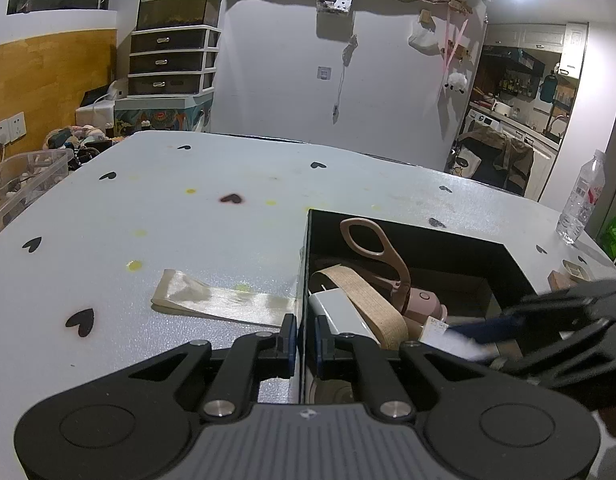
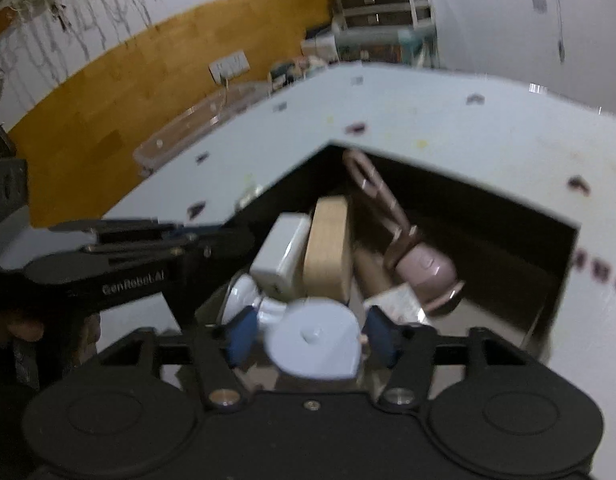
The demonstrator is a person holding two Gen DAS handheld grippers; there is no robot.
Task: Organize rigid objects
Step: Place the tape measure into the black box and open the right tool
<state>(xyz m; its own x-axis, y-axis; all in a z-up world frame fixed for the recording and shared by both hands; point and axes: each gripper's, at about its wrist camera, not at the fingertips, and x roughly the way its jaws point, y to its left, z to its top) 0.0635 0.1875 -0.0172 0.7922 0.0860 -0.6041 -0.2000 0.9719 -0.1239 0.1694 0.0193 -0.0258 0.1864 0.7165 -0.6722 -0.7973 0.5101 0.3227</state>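
Left wrist view: left tool [image 1: 306,338] is clamped on the wall of the black rectangular box [image 1: 408,240] on the pale heart-dotted surface [image 1: 188,220]; pink-handled scissors [image 1: 372,248] are seen inside. Right wrist view: right tool [image 2: 308,338] is parted around a pale blue round plastic piece [image 2: 314,338], pads apparently clear, over the box.

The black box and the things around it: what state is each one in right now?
black box: open, holding several items.
left gripper: shut on the box's wall.
right gripper: open, a pale round object between its pads, apparently untouched.
pink bottle: lying tilted in the box.
water bottle: upright on the table, capped.
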